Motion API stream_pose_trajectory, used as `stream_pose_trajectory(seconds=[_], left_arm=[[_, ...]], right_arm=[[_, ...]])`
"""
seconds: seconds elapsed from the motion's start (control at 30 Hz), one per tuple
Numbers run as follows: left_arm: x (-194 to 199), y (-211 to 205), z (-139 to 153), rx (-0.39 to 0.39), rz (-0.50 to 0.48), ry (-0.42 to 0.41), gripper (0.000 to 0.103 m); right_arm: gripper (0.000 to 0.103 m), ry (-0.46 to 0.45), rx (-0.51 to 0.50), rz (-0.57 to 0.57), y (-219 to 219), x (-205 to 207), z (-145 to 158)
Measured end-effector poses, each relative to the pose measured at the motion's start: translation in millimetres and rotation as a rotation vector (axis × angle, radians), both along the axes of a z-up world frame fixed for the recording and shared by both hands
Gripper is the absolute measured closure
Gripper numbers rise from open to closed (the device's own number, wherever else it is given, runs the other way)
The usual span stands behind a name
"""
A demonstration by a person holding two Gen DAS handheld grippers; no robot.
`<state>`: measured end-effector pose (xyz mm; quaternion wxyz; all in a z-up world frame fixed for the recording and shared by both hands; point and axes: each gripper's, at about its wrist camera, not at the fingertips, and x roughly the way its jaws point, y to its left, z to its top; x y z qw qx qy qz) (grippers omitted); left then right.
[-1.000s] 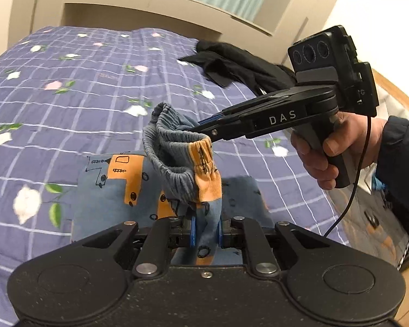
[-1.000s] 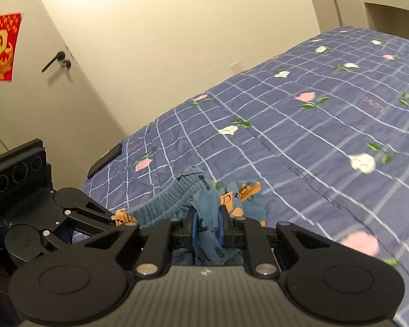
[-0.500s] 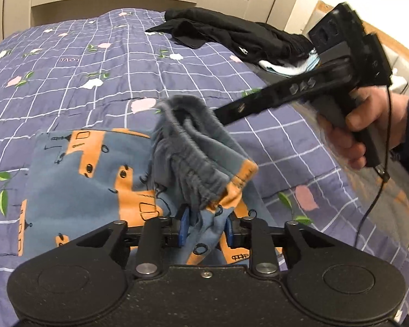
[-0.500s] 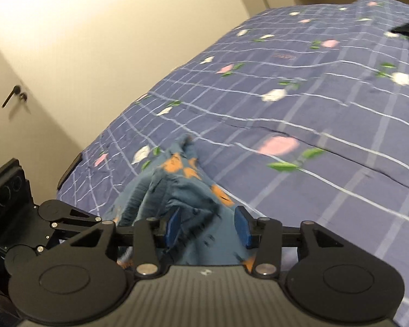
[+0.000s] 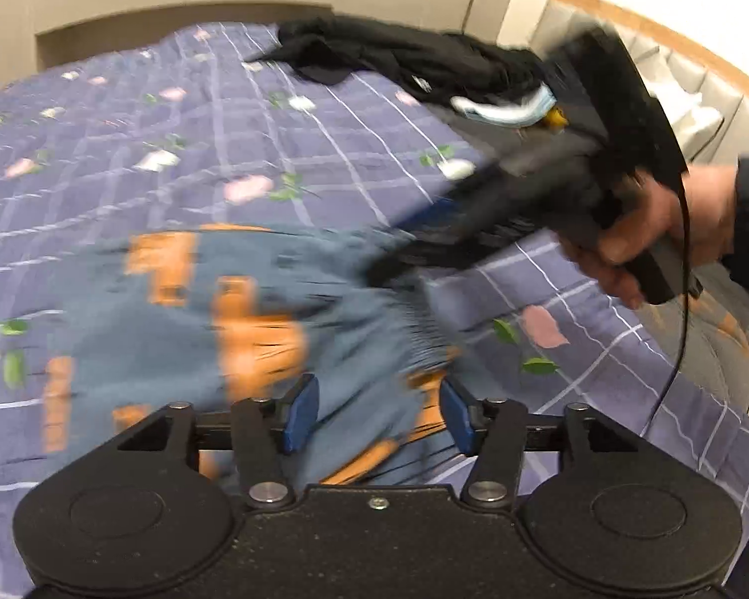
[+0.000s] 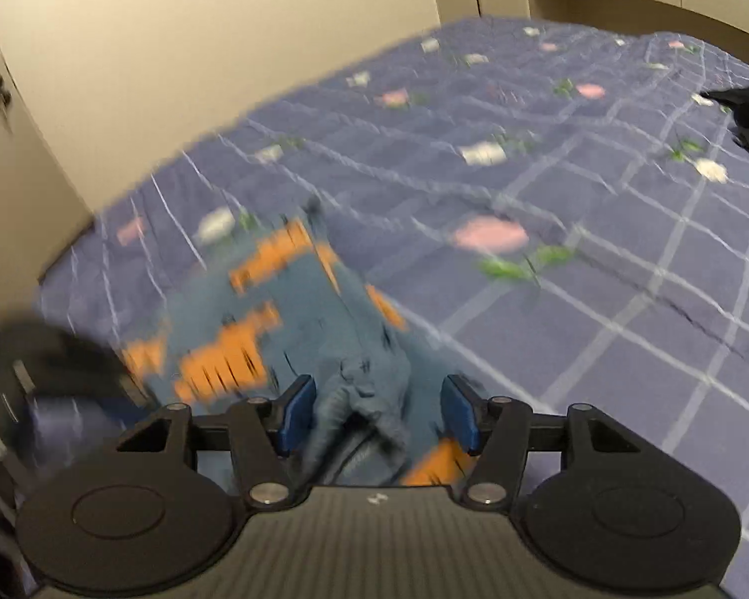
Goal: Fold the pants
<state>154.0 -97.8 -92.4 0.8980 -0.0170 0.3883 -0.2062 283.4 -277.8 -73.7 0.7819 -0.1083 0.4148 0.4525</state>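
Observation:
The small blue pants with orange shapes [image 5: 185,309] lie folded on the purple checked bedspread [image 5: 185,149]. My left gripper [image 5: 377,412] is open, its blue pads apart just above the near edge of the pants. My right gripper [image 6: 377,412] is open too, with the bunched waistband [image 6: 369,399] loose between its pads. The pants show again in the right wrist view [image 6: 254,329]. The right gripper shows in the left wrist view [image 5: 549,199], held in a hand at the pants' right edge. Both views are blurred by motion.
A heap of black clothes [image 5: 404,57] with a pale blue face mask [image 5: 504,112] lies at the far right of the bed. A padded headboard [image 5: 684,85] stands to the right. A wall and door [image 6: 5,159] are beyond the bed's left edge.
Both grippers have opened and let go of the waistband. The pants have dropped from their raised, bunched hold and now lie flat on the bed. Both grippers are moving.

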Motion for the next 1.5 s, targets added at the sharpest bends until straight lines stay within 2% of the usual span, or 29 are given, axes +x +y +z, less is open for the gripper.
stream_pose_trajectory(seconds=[0.07, 0.17, 0.23, 0.37, 0.47, 0.53, 0.6, 0.7, 0.83, 0.9, 0.97, 1.0, 1.03, 1.13, 1.2, 1.3, 1.4, 1.47, 1.5], left_arm=[[-9, 26, 0, 0.032, 0.049, -0.035, 0.026], [-11, 52, -16, 0.056, 0.075, 0.024, 0.029], [-15, 54, -25, 0.065, 0.066, 0.047, 0.03], [-35, 40, -31, 0.102, 0.001, 0.031, 0.026], [-43, 36, -30, 0.109, -0.017, 0.018, 0.026], [-44, 47, -24, 0.073, -0.002, 0.03, 0.028], [-45, 63, -14, 0.031, 0.03, 0.017, 0.028], [-36, 92, 0, -0.023, 0.103, -0.023, 0.023], [-14, 116, -1, -0.038, 0.189, -0.025, 0.023], [-5, 123, -5, -0.057, 0.208, -0.007, 0.023], [1, 124, -11, -0.043, 0.229, 0.018, 0.023], [3, 125, -13, -0.032, 0.235, 0.027, 0.023], [4, 126, -15, -0.024, 0.238, 0.037, 0.023], [4, 128, -20, -0.012, 0.243, 0.051, 0.023], [6, 127, -25, -0.012, 0.239, 0.068, 0.023], [10, 123, -34, -0.022, 0.233, 0.111, 0.023], [13, 123, -37, -0.026, 0.239, 0.132, 0.023], [16, 123, -36, -0.021, 0.242, 0.132, 0.023], [18, 123, -35, -0.019, 0.241, 0.129, 0.023]], right_arm=[[0.04, -0.009, -0.016, -0.032, -15, -4, 1], [0.038, -0.048, 0.007, -0.071, -28, -10, 16], [0.036, -0.078, 0.039, -0.072, -18, -13, 28], [0.03, -0.131, 0.086, -0.012, 45, -8, 41], [0.029, -0.122, 0.068, 0.054, 99, -3, 30], [0.029, -0.131, 0.006, 0.067, 130, -1, 15], [0.033, -0.206, -0.101, 0.024, 146, 2, 3], [0.031, -0.27, -0.049, -0.051, 122, -7, 19], [0.015, -0.323, 0.001, -0.08, 69, -51, 35], [0.014, -0.286, -0.018, -0.107, 45, -68, 23], [0.015, -0.268, -0.109, -0.148, 30, -80, 5], [0.015, -0.282, -0.171, -0.191, 22, -86, -5], [0.015, -0.295, -0.183, -0.24, 12, -92, -10], [0.015, -0.3, -0.135, -0.434, -15, -109, -6], [0.015, -0.241, -0.021, -0.506, -26, -112, -2], [0.012, -0.055, 0.169, -0.556, -29, -102, -5], [0.012, 0.142, 0.273, -0.647, -36, -80, -24], [0.013, 0.185, 0.302, -0.69, -44, -76, -31], [0.013, 0.174, 0.312, -0.703, -48, -77, -31]])
